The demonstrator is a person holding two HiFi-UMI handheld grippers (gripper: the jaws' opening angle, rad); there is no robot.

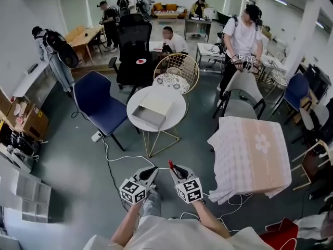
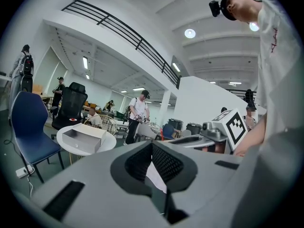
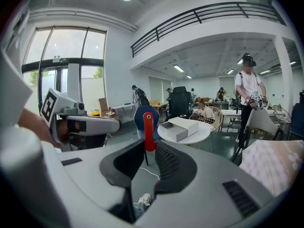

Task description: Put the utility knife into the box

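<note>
Above the grey floor [image 1: 78, 155], short of the desk [image 1: 178, 104] with its box [image 1: 153, 111], the right tongs [image 3: 148, 145] clamp the red utility knife [image 3: 148, 127], which pokes up past their tips, while the left tongs [image 2: 152, 147] alongside are clenched empty.

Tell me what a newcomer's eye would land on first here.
The red utility knife stands up between the jaws of the right tool, held low in the head view. Straight ahead, a half-open box sits on a round white table. A pink checked cloth covers a surface to the right.
</note>
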